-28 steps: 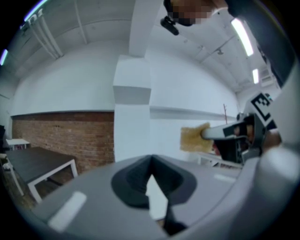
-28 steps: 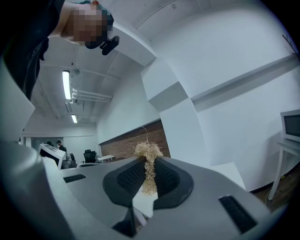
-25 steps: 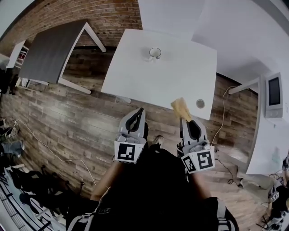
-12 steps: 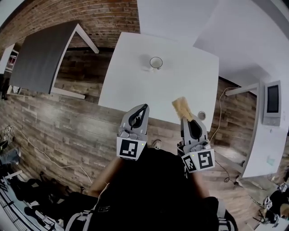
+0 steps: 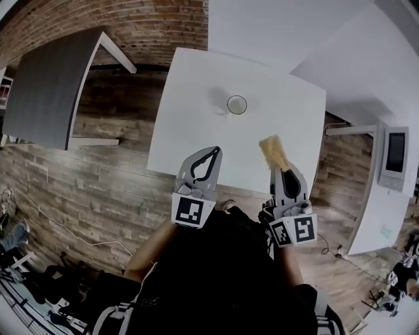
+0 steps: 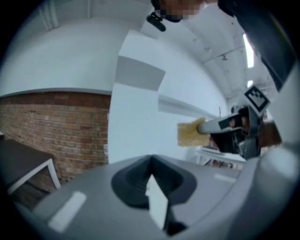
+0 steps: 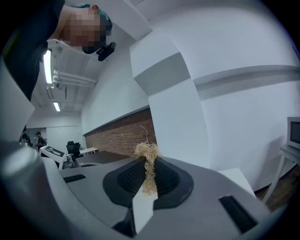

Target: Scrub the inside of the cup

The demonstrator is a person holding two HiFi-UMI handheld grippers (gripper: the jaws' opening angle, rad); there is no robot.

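A small cup (image 5: 236, 105) stands upright near the middle of the white table (image 5: 190, 124) in the head view. My right gripper (image 5: 278, 160) is shut on a yellow fibrous scrubber (image 5: 273, 151), which sticks out past its tips over the table's near right part. In the right gripper view the scrubber (image 7: 148, 161) is pinched between the jaws. My left gripper (image 5: 213, 152) is shut with nothing in it, its tips over the table's near edge. From the left gripper view the scrubber (image 6: 190, 134) and the right gripper (image 6: 206, 126) show at the right.
A dark grey table (image 5: 46, 85) stands at the left over the wood floor (image 5: 98, 190). A brick wall (image 5: 131, 19) runs behind it. A round cable port (image 5: 302, 165) sits at the white table's near right corner. A wall screen (image 5: 395, 154) hangs at the right.
Both grippers have moved forward, from over the floor to over the near edge of the white table. The cup and table sit lower in the head view.
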